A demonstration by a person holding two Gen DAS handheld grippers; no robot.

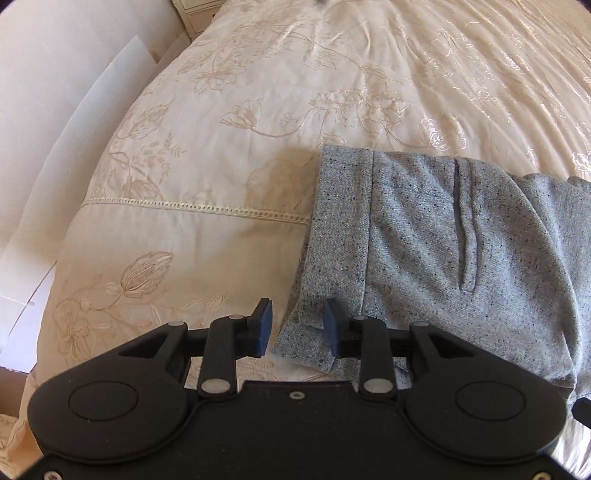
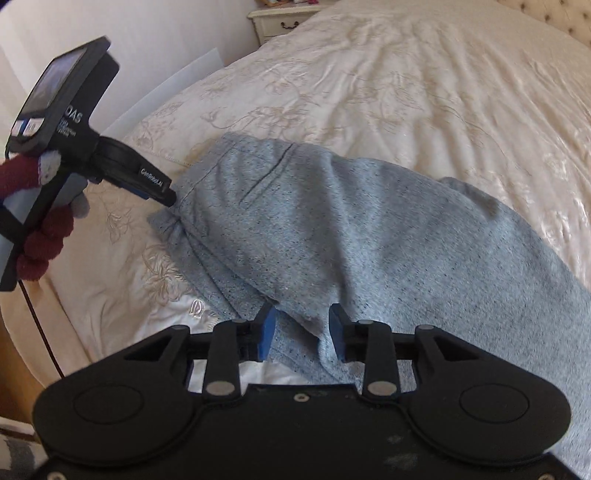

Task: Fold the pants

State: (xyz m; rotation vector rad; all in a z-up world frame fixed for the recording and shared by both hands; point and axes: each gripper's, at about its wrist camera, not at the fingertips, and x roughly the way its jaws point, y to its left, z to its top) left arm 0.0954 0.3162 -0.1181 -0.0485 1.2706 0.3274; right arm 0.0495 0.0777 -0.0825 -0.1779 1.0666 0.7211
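The speckled grey knit pants (image 1: pixel 443 251) lie bunched on the cream embroidered bedspread (image 1: pixel 229 155), waistband toward nine o'clock in the left wrist view. The left gripper (image 1: pixel 298 326) straddles the waistband's near corner at six o'clock, jaws spread, cloth between but not pinched. The right gripper (image 2: pixel 302 332) likewise stands released over a fabric fold. A cream nightstand (image 2: pixel 280 20) sits at twelve o'clock.

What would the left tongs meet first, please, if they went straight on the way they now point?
Most likely the waistband edge of the grey pants, lying between the open left tongs; depth is unclear.
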